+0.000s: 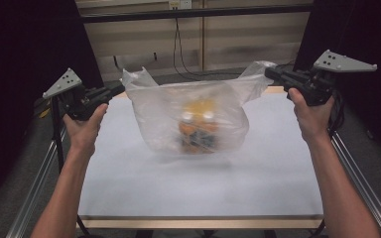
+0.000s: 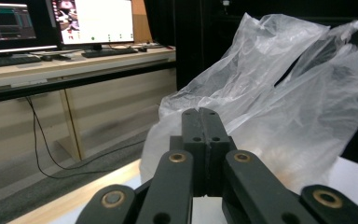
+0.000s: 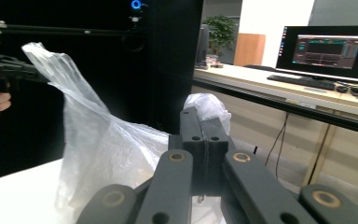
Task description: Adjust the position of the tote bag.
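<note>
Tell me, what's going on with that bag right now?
Left gripper and right gripper shut on plastic bag corners. Orange toy inside. Nothing in the way.

Orange contents [image 1: 197, 126] blurred inside plastic bag [image 1: 228, 99].

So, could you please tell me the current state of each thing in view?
Plastic bag: held up by two top corners, mouth stretched, bottom at the table, blurred.
Orange item: inside the bag, at its bottom.
Left claw: shut on the bag's corner.
Right claw: shut on the opposite corner.
</note>
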Motion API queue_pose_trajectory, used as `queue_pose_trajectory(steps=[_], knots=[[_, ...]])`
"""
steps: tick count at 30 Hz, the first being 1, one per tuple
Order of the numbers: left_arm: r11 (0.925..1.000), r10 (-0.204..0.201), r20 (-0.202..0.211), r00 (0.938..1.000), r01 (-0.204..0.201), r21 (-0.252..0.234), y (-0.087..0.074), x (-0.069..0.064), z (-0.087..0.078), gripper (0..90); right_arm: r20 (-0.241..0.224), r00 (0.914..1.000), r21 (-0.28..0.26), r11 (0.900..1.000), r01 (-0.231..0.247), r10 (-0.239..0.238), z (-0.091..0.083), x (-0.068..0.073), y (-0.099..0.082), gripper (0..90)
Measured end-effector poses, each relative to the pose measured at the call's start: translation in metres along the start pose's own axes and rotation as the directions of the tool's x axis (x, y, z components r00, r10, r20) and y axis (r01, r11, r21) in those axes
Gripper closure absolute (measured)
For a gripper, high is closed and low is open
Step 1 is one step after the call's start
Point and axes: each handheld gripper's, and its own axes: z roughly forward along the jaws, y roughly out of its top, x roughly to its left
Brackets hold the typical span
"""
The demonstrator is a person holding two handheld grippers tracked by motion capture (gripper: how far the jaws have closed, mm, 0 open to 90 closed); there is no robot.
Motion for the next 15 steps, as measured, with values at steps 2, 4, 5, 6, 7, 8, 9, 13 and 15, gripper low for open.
queue_pose_trajectory(steps=[2,4,5,6,7,8,9,13,15], knots=[[1.0000,0.000,-0.012,0.9999,0.000,-0.001,0.006,0.002,0.004,90.0,0.007,0.9999,-0.002,1.0000,-0.008,0.008,0.003,-0.005,0.002,90.0],[1.0000,0.005,-0.023,0.9997,-0.005,0.004,0.009,0.003,0.006,90.0,0.016,0.9998,0.000,0.9999,-0.013,0.013,0.005,-0.006,0.004,90.0],[1.0000,0.003,-0.025,0.9997,-0.003,0.003,0.010,0.004,0.007,90.0,0.022,0.9997,-0.001,0.9999,-0.014,0.014,0.010,-0.009,0.008,90.0],[0.9999,0.010,-0.032,0.9994,-0.010,0.009,0.012,0.007,0.009,90.0,0.025,0.9996,0.001,0.9999,-0.011,0.011,0.011,-0.010,0.009,90.0],[0.9999,0.010,-0.032,0.9994,-0.010,0.009,0.012,0.007,0.009,90.0,0.031,0.9994,0.004,0.9999,-0.011,0.011,0.013,-0.011,0.010,90.0],[0.9997,0.009,-0.063,0.9980,-0.008,0.023,0.012,0.012,0.010,90.0,0.045,0.9989,0.009,0.9999,-0.012,0.012,0.015,-0.013,0.011,90.0],[0.9997,0.009,-0.063,0.9980,-0.008,0.023,0.012,0.012,0.010,90.0,0.045,0.9989,0.009,0.9999,-0.012,0.012,0.015,-0.013,0.011,90.0],[0.9987,-0.036,-0.105,0.9938,0.040,0.031,0.005,0.026,0.009,90.0,0.073,0.9968,0.034,0.9988,-0.036,0.034,0.020,-0.026,0.009,90.0],[0.9983,-0.049,-0.104,0.9934,0.052,0.026,0.004,0.028,0.008,90.0,0.068,0.9970,0.032,0.9987,-0.038,0.036,0.020,-0.026,0.009,90.0]])
